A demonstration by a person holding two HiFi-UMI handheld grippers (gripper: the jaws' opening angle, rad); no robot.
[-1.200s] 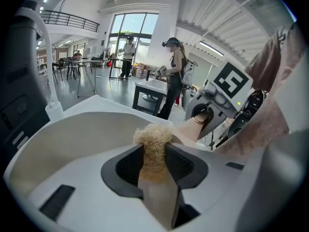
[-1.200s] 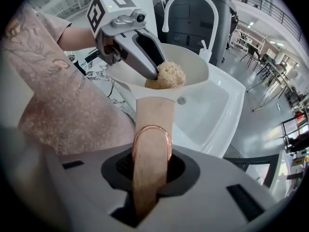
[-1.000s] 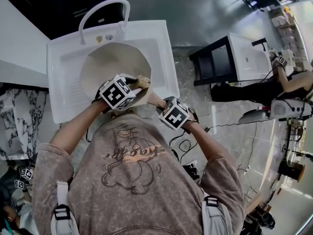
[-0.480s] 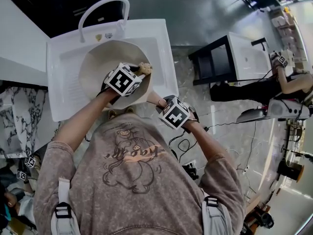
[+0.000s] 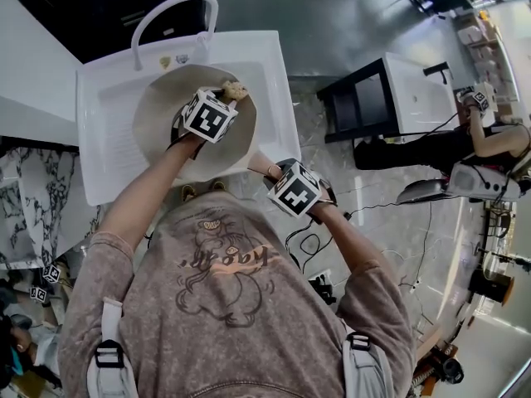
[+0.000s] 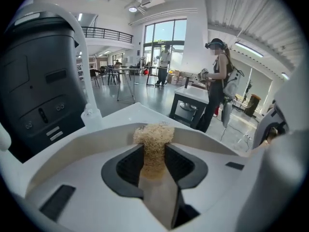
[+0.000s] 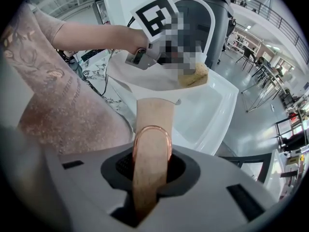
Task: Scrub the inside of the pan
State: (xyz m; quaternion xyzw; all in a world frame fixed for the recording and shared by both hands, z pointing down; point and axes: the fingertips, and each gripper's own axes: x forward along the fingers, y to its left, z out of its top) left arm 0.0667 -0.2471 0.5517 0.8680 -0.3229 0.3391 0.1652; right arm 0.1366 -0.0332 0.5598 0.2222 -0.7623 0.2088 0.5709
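Your cream round pan (image 5: 162, 135) lies inside the white sink (image 5: 104, 98), mouth turned up toward you. Its wooden handle (image 5: 259, 166) runs out over the sink's near right corner, so the long axis goes from the sink's far left to its near right. Your right tool (image 5: 272, 175) is closed on that handle; in the right gripper view the jaws pinch the handle (image 7: 150, 129) just behind its copper ring (image 7: 152, 135), with the handle running straight away from the right tool (image 7: 152, 166) toward the sink. Your left tool (image 5: 226, 98) is clamped on a tan fibrous scrubber (image 5: 235, 89), and the left gripper view shows the tuft (image 6: 153, 138) squeezed between the jaws and sticking out past the tips of the left tool (image 6: 154, 158). The scrubber sits at the pan's far right rim, near the sink's back wall and the white arched faucet (image 5: 170, 11). The pan's right side runs close to the sink's right wall, while bare sink floor stays open to the pan's left. A second ago the scrubber was at the pan's near rim by the sink's front edge; it has travelled across to the far rim, while your right tool and the pan have barely shifted.
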